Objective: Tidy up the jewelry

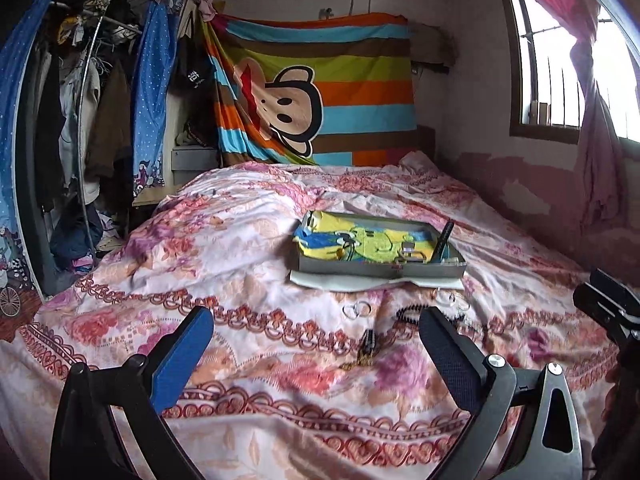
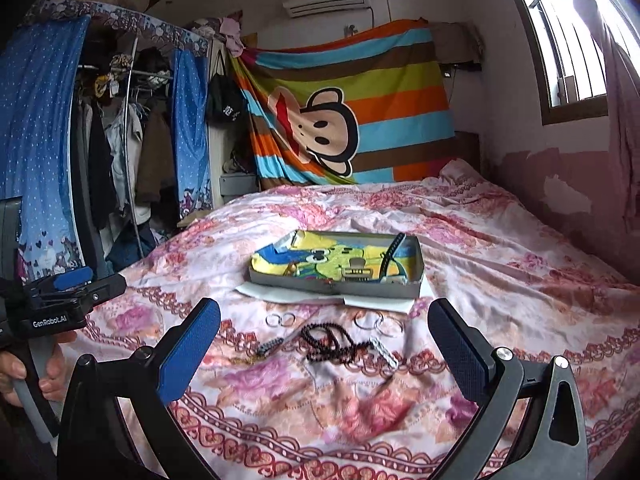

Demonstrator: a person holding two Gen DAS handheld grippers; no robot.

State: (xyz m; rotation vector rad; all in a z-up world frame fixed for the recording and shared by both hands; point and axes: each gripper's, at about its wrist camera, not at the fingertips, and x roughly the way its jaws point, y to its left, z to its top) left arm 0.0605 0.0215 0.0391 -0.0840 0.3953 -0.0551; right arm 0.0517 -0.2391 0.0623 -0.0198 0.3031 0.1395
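A shallow grey box (image 2: 340,289) lined with a yellow cartoon cloth sits mid-bed; it also shows in the left wrist view (image 1: 380,271). A dark strap (image 2: 394,250) leans inside it. Loose jewelry lies on the bedspread in front: small clear rings (image 2: 281,319), larger clear bangles (image 2: 380,324), a dark bead necklace (image 2: 332,340), a white link bracelet (image 2: 384,350) and a dark braided piece (image 2: 270,346). My right gripper (image 2: 324,340) is open and empty, hovering before the necklace. My left gripper (image 1: 316,344) is open and empty, near a dark braided piece (image 1: 368,342).
The bed carries a pink floral spread (image 2: 500,280). An open wardrobe with blue curtains (image 2: 188,128) stands left. A striped monkey sheet (image 2: 352,112) hangs behind. A window (image 2: 568,32) is right. White paper (image 2: 376,302) lies under the box.
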